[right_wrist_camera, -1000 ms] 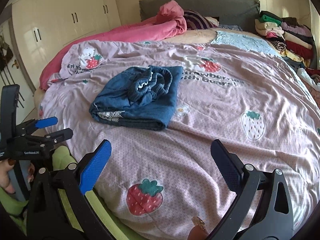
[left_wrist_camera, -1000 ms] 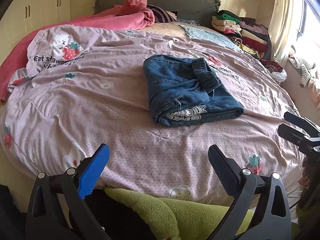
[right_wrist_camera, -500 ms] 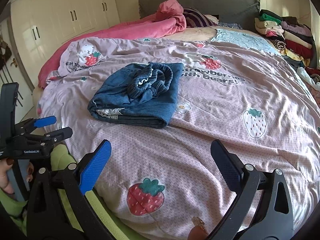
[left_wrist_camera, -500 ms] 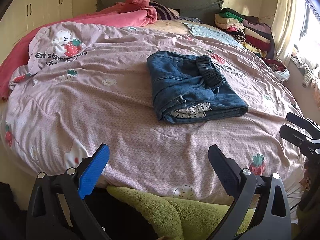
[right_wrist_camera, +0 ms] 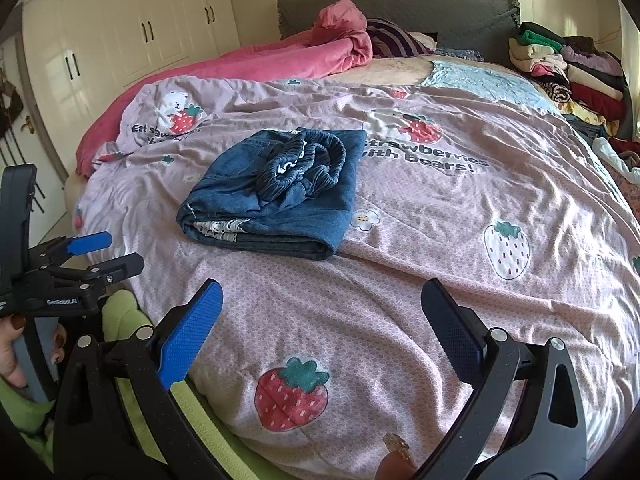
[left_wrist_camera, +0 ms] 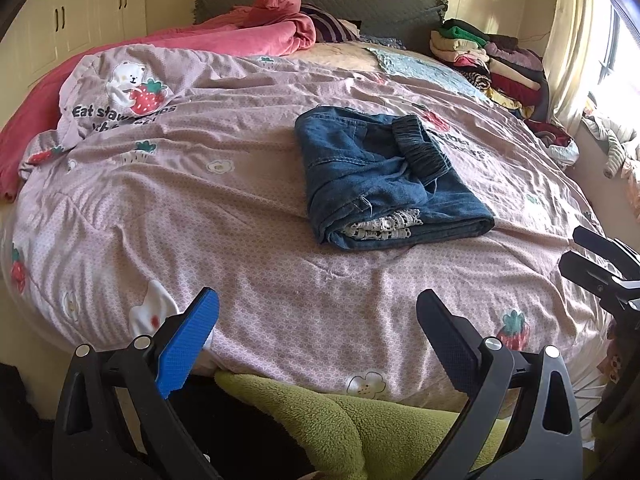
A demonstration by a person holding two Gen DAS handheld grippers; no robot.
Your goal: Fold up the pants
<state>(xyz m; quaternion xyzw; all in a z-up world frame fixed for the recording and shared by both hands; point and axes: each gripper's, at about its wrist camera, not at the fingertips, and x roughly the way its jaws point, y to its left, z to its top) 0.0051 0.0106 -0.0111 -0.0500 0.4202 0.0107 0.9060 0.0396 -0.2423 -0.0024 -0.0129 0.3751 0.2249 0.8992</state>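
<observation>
My left gripper (left_wrist_camera: 316,328) and right gripper (right_wrist_camera: 320,320) both hang at the near edge of the bed (left_wrist_camera: 248,240), fingers spread wide and holding nothing. The pants (left_wrist_camera: 384,184) lie well apart from me toward the middle of the bed, already a squat denim bundle, elastic waistband (right_wrist_camera: 304,164) bunched on top and a lace hem (left_wrist_camera: 380,228) peeking from the near fold. To me the job looks nearly done, so the risk is meddling. If I pinch only the top layer, it would peel back and the stack would open. The waistband sits loose and humped; a nudge could roll it off to the right. The quilt (right_wrist_camera: 440,240) is soft and wrinkled, so pressing down could snag it along with the denim and drag the bundle askew.
</observation>
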